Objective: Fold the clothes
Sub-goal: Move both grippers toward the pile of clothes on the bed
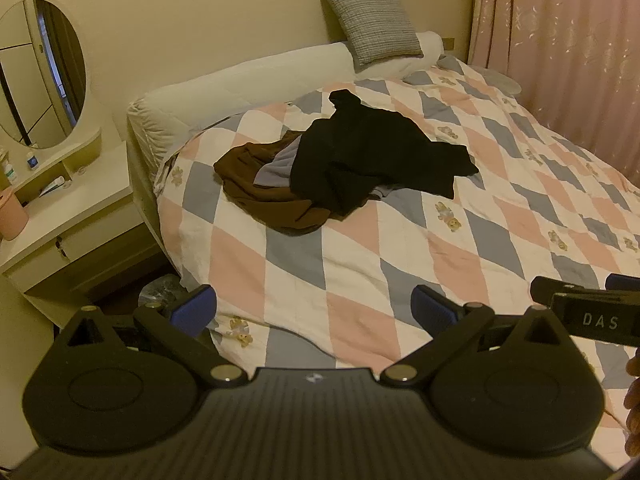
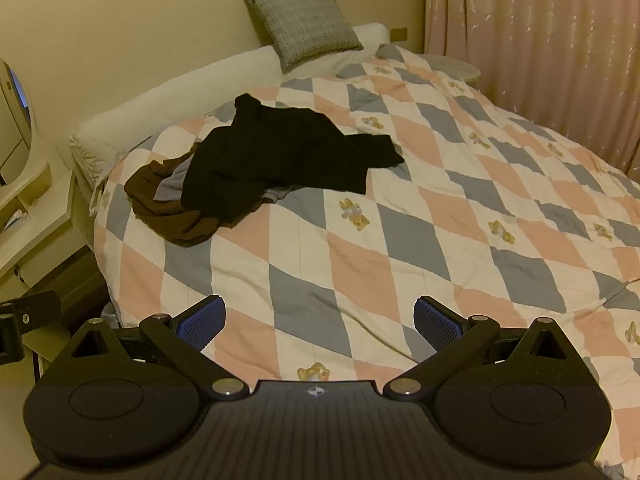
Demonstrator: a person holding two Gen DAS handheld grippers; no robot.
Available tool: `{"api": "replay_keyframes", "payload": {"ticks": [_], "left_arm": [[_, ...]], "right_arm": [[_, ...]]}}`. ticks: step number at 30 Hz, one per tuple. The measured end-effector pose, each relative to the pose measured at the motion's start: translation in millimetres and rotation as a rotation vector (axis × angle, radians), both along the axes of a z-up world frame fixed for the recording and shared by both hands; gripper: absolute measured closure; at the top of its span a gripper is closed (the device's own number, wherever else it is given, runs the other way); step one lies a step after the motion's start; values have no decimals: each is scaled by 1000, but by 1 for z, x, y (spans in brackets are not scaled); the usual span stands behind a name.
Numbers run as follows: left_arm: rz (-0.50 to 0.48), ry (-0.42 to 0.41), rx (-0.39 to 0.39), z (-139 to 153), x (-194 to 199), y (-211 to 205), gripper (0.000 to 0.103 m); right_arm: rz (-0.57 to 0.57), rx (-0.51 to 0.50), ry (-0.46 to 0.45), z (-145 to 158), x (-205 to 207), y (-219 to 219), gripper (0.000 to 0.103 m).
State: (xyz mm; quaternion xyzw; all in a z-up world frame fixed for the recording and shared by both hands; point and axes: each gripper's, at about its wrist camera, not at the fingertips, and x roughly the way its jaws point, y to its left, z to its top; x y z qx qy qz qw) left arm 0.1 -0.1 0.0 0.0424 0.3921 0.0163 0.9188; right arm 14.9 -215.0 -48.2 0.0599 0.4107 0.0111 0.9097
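Both grippers, left gripper [image 1: 314, 310] and right gripper [image 2: 320, 320], hang spread and empty, clothes pile [image 1: 344, 164] lying well ahead, slightly leftward.

Inventory as observed. Garments ahead of the fingers, in one heap: three counted, being one black garment [image 1: 376, 152] uppermost, one brown garment [image 1: 268, 196] on the left-finger side, and one grey-lilac garment [image 1: 278, 168] showing between them; further pieces beneath could not be ruled out. Grippers: two, the left gripper [image 1: 314, 312] and the right gripper [image 2: 320, 324], each with two blue-padded fingers spread apart. Cushions beyond the heap: one grey cushion [image 1: 374, 24]. Mirrors: one oval mirror [image 1: 42, 72]. Pink cups: one [image 1: 12, 216].
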Motion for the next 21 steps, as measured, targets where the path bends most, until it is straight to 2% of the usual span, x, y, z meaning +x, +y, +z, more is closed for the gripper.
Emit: {"api": "replay_keyframes", "payload": {"ticks": [14,21], "left_arm": [[-3,15,3,0,1,-2,1],[-10,42,-18,-7,16,5,1]], "right_arm": [[-22,30,0,-6,0,-8,0],[-31,28,16,-8,13,-3,0]]}}
